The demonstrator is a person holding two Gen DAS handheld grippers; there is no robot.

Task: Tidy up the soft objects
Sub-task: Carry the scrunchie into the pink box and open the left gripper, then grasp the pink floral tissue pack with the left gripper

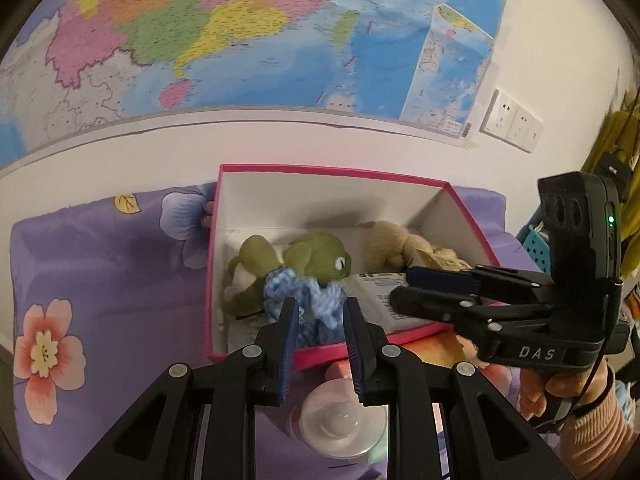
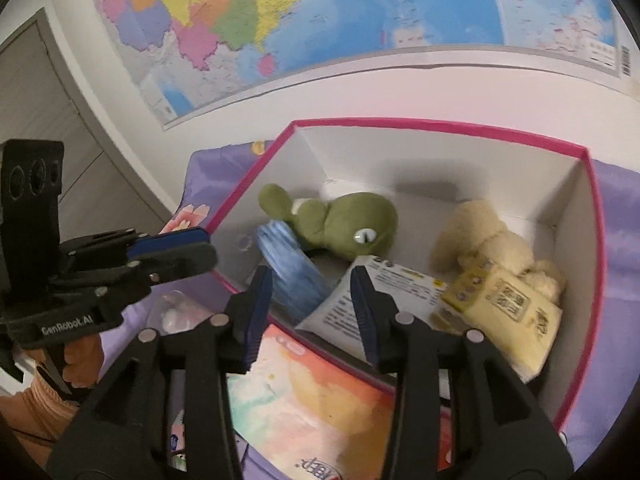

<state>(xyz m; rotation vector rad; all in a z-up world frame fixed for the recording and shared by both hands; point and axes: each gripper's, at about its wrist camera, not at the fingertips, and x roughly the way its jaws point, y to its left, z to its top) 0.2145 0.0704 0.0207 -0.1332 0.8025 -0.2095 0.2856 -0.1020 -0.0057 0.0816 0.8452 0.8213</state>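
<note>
Your left gripper [image 1: 320, 312] sits at the near wall of the pink-edged box [image 1: 460, 200]. Its jaws are spread, and the blue-and-white knitted item [image 1: 308, 300] lies between and just beyond the fingertips [image 1: 289, 312]. You cannot tell from either view whether the pads touch the fabric; in the right wrist view the same item [image 2: 292, 276] is blurred and leans against the inner left wall of the box [image 2: 440, 126].

Your right gripper [image 2: 312, 276] hangs over the near edge of the box with its jaws spread, holding nothing. In the left wrist view it [image 1: 404, 288] reaches in from the right side over the box's near right corner.

Contents of the box:
- Green plush frog [image 2: 344, 224], at the left half, just behind the knitted item.
- Beige plush toy [image 2: 484, 240], at the right half.
- Yellow packet [image 2: 508, 308], lying against the beige plush on its near side.
- White printed packet [image 2: 384, 292], on the floor of the box between your right gripper's fingers.

The box rests on a purple floral cloth [image 1: 100, 264]. An orange-and-white package [image 2: 312, 392] lies on the cloth just outside the near wall.
</note>
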